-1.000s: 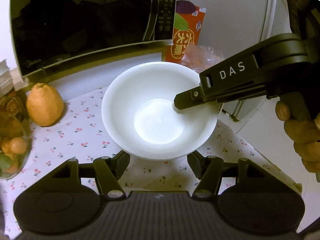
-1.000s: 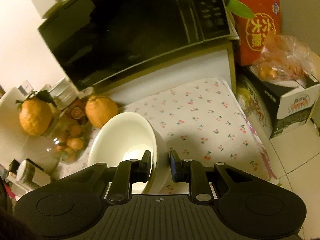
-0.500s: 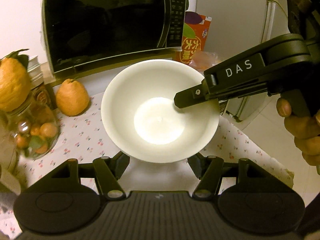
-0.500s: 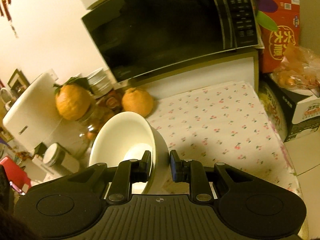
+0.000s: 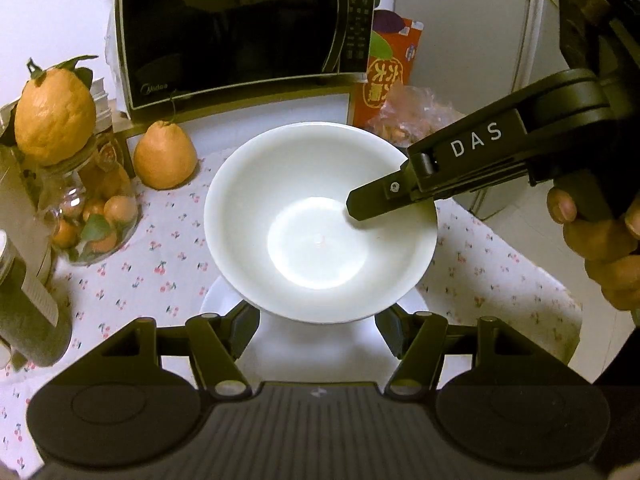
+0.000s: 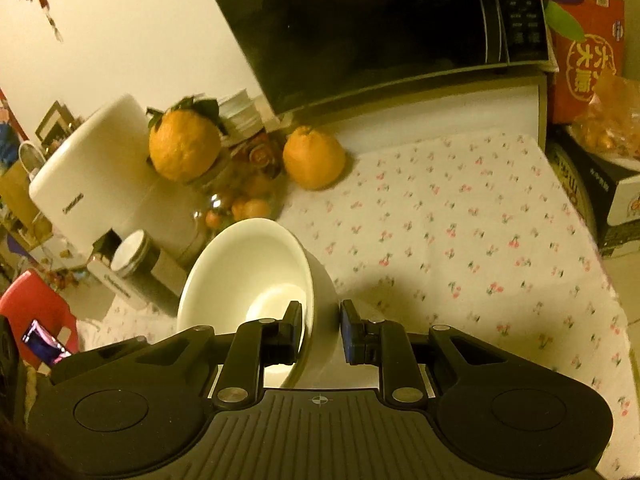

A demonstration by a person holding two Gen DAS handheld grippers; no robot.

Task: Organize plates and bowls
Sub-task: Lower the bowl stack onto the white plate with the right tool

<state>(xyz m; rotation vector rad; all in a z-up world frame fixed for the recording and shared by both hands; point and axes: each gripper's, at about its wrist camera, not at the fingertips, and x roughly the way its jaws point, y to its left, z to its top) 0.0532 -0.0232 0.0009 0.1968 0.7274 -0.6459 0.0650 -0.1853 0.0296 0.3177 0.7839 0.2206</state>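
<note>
A white bowl (image 5: pixel 320 220) hangs above the cherry-print tablecloth (image 5: pixel 160 264). My right gripper (image 6: pixel 320 330) is shut on the bowl's right rim (image 6: pixel 316 300), one finger inside and one outside; it also shows in the left wrist view (image 5: pixel 360 208). My left gripper (image 5: pixel 316 330) is open just below the bowl's near side, its fingers wide on either side. A white plate (image 5: pixel 224 300) lies on the cloth under the bowl, mostly hidden.
A black microwave (image 5: pixel 240 28) stands at the back. A large orange fruit (image 5: pixel 164 156) lies on the cloth. Another orange (image 5: pixel 54 112) tops a glass jar of small fruit (image 5: pixel 92 216) at left. A red carton (image 5: pixel 388 80) and bagged fruit sit at back right. The table edge (image 5: pixel 560 296) is at right.
Both grippers have pulled back and up with the bowl. The microwave and fruit have receded. A white plate now shows beneath the bowl.
</note>
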